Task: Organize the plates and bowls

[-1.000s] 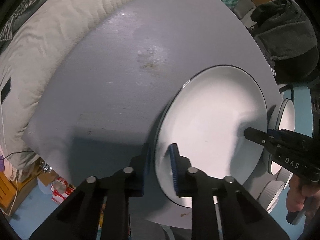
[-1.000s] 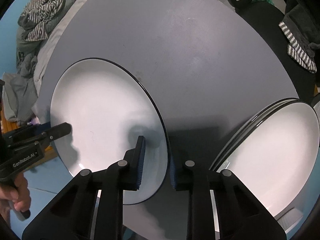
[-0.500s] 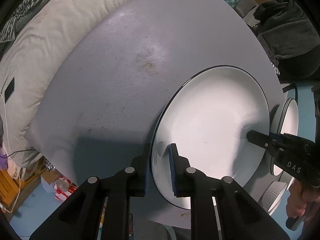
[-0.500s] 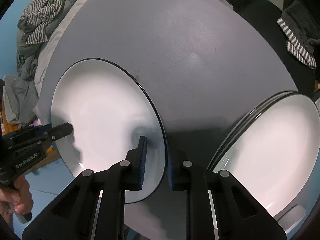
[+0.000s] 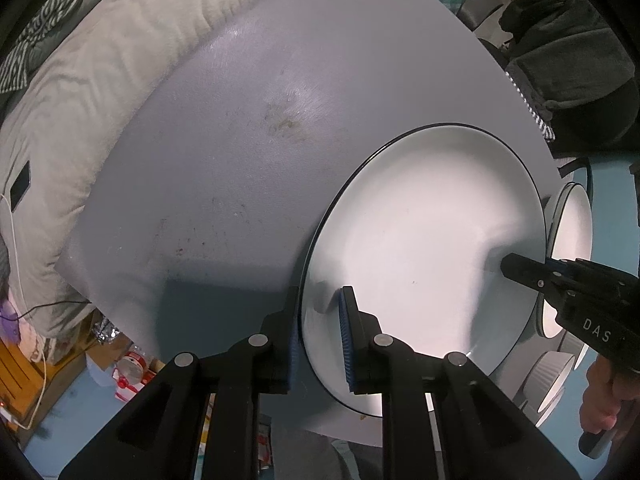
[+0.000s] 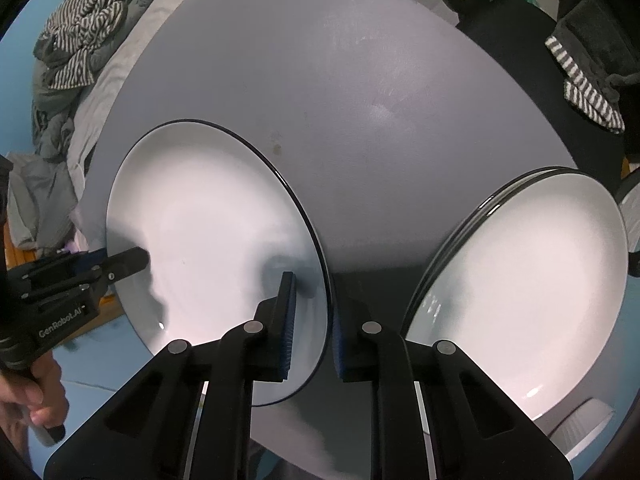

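Observation:
A white plate [image 5: 420, 248] with a thin dark rim sits at the near edge of the grey round table [image 5: 240, 160] and reaches past that edge. My left gripper [image 5: 320, 300] is shut on its left rim, one pad on top and one underneath. My right gripper [image 6: 314, 288] is shut on the opposite rim of the same plate [image 6: 208, 220]. Each view shows the other gripper across the plate: the right gripper [image 5: 520, 268] and the left gripper [image 6: 132, 260]. A stack of similar plates [image 6: 520, 280] lies just right of the held one.
Ribbed white bowls [image 5: 548, 376] stand beyond the plate stack [image 5: 572, 232] at the table's right edge. A cream blanket [image 5: 100, 80] borders the table on the left, and striped and dark clothes [image 6: 80, 28] lie around it. A person's hand [image 6: 36, 396] holds the left tool.
The right gripper's jaws have drawn a little closer together onto the plate's rim. The plate and both hands have stayed almost where they were.

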The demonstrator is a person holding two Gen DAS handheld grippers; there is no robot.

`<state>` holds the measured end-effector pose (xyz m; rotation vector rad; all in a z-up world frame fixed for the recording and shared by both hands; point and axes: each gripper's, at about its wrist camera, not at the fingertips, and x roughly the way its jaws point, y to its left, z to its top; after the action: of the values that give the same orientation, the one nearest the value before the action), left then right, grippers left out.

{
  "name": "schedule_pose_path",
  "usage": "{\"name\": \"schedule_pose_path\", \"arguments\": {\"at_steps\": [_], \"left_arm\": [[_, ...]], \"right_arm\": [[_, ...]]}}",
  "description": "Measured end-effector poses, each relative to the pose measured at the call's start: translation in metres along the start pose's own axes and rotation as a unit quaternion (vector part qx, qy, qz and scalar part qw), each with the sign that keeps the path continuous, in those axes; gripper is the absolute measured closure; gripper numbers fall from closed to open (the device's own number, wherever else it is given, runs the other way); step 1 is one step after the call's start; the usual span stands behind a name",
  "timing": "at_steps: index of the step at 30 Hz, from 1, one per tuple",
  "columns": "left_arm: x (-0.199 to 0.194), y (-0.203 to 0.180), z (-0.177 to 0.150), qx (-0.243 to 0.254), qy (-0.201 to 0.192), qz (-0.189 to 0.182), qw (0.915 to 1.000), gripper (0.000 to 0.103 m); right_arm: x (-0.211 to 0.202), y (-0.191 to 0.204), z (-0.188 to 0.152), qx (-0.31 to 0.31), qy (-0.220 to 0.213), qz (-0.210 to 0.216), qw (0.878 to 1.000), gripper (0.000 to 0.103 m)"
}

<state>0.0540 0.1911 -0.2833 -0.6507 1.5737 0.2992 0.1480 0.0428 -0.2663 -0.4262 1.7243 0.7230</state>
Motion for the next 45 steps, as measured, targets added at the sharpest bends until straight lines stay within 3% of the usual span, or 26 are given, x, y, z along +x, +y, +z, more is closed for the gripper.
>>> {"name": "schedule_pose_path", "arguments": {"at_steps": [22, 34, 45], "left_arm": [[-0.048, -0.037, -0.008, 0.041, -0.022, -0.016, 0.9988, 0.085], [-0.051, -0.103, 0.0, 0.109, -0.021, -0.011, 0.9937, 0.085], [-0.036, -0.162, 0.005, 0.162, -0.003, -0.001, 0.9868, 0.085]], "right_arm": [[-0.044, -0.014, -0.022, 0.016, -0.021, 0.001, 1.0, 0.088], [-0.079, -0.068, -0.041, 0.061, -0.044, 0.005, 0.997, 0.088], [-0.085, -0.123, -0.065, 0.124, -0.051, 0.022, 0.991, 0.088]]}}
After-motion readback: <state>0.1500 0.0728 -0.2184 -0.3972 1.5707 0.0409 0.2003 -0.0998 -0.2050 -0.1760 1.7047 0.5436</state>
